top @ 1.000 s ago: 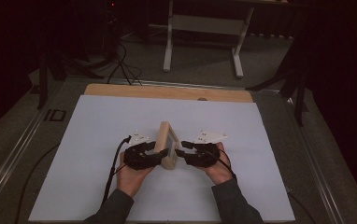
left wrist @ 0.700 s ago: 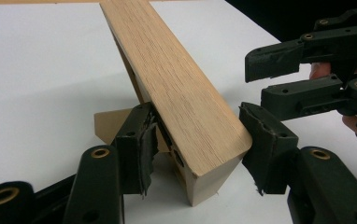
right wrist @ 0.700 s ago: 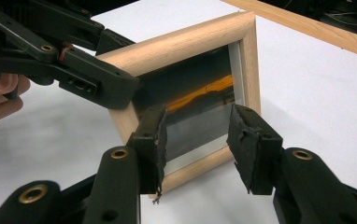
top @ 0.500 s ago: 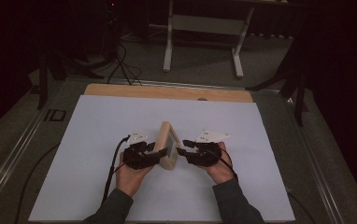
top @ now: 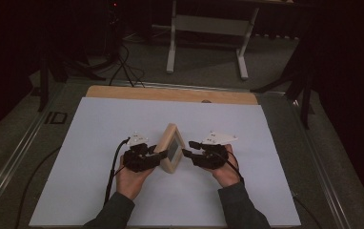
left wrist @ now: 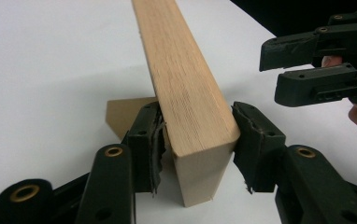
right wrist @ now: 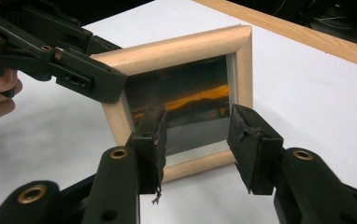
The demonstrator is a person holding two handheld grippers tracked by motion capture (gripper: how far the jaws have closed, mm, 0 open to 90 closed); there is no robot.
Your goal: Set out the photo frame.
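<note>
A: Nearest, the left gripper (left wrist: 196,154) had just been closing on the one picture frame (top: 170,149), pads against its wooden edge, gripping it.

B: And the right gripper (right wrist: 196,140)?

A: Spread open, holding nothing, in front of the glass.

B: The risk?

A: One-sided squeezing might tip the tilted frame onto the white table (top: 89,143). Count: two grippers, one frame.

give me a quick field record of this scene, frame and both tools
object: small light wooden picture frame, standing on edge, tilted
surface: white sheet on wooden table
left tool: jaws either side of the frame's edge, just been closing, pads at the wood
right tool: jaws apart in front of the glass, holding nothing
behind frame: brown cardboard stand
</note>
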